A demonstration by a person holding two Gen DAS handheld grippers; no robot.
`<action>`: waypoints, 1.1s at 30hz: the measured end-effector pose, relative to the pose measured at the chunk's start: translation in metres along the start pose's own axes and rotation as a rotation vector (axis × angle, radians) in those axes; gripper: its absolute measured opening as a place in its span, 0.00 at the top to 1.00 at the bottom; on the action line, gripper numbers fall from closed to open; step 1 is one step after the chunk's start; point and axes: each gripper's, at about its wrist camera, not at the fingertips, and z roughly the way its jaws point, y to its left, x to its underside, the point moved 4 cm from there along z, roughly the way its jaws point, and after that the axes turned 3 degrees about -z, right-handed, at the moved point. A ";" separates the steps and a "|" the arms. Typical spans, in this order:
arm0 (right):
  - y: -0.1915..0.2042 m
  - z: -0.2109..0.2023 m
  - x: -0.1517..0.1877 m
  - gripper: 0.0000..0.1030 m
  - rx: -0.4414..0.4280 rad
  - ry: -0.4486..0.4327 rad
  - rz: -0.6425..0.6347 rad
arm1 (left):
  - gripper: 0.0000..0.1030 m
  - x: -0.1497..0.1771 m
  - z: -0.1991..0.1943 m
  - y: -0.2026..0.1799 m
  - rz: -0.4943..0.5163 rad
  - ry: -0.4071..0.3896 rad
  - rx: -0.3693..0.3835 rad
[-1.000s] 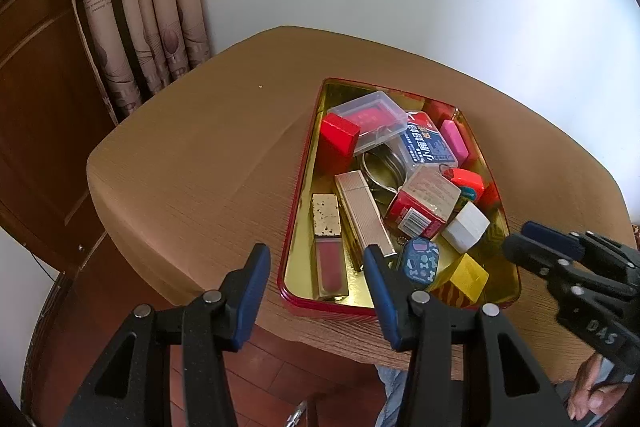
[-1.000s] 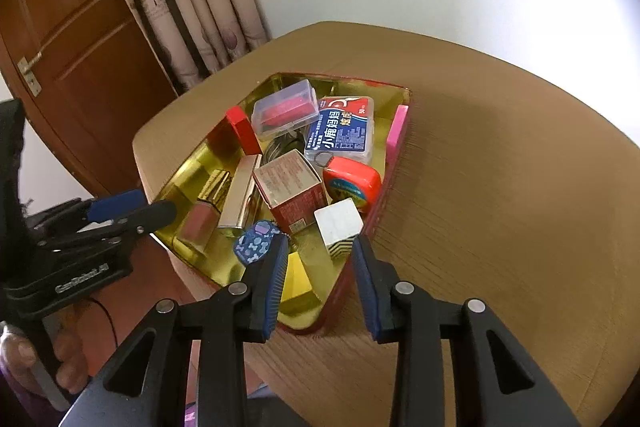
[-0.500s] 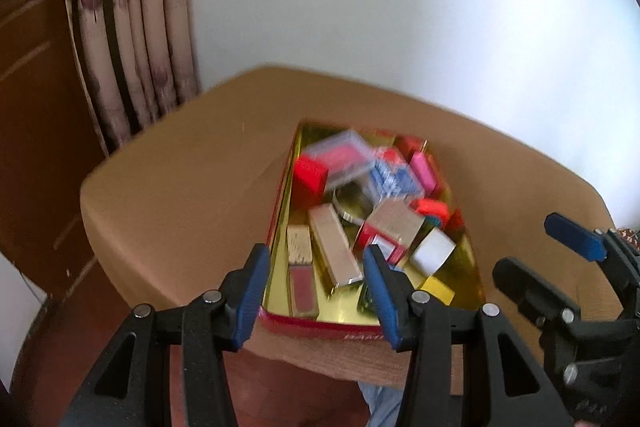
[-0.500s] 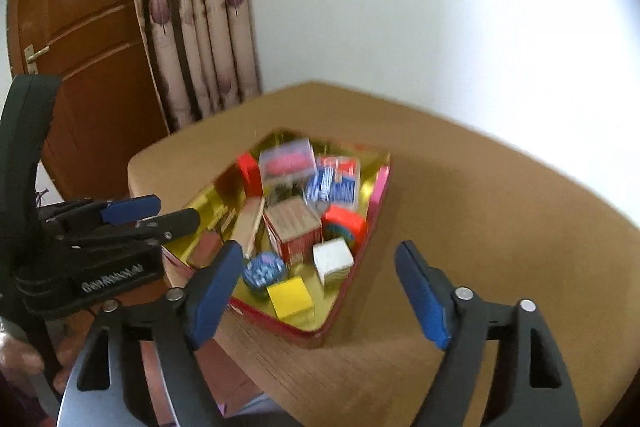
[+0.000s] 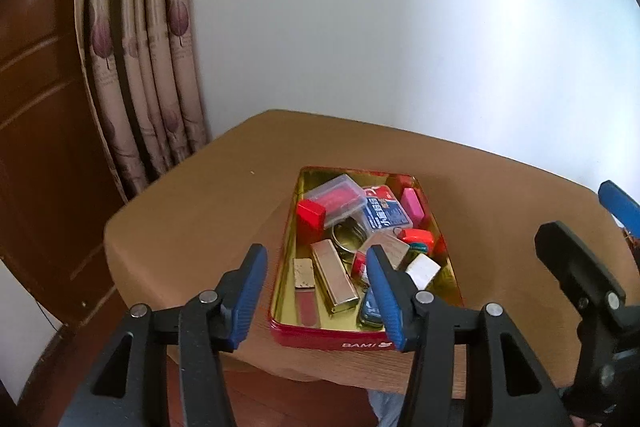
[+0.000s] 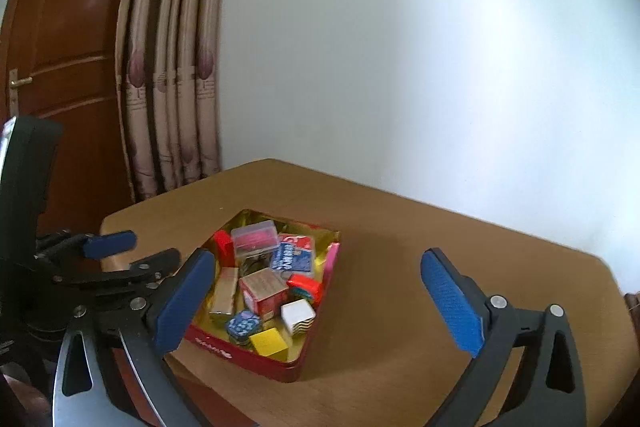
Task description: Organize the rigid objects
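Left wrist view: we look from beyond the near edge of the brown wooden table, forward and downward between our blue-padded fingers, onto the red tin tray with gold lining near that edge. Right wrist view: we look from off the table's near right corner, more level and tilted, toward the left edge and the patterned beige curtain. We share the tray, tabletop, curtain, brown door and white wall; each view catches the other gripper at its margin.
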 end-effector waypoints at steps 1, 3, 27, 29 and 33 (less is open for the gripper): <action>-0.001 -0.002 0.000 0.01 0.004 -0.003 0.005 | 0.48 0.000 -0.004 -0.001 0.001 -0.016 0.002; -0.003 -0.005 -0.001 0.01 0.009 -0.009 0.015 | 0.39 -0.002 -0.011 -0.003 0.011 -0.038 0.000; -0.007 -0.024 -0.007 0.01 0.024 -0.049 0.016 | 0.18 -0.016 -0.036 0.009 -0.031 -0.090 0.017; -0.008 -0.025 -0.007 0.01 0.024 -0.050 0.019 | 0.18 -0.016 -0.038 0.009 -0.025 -0.103 0.002; -0.008 -0.024 -0.006 0.01 0.022 -0.042 0.019 | 0.18 -0.014 -0.042 0.009 -0.017 -0.122 -0.017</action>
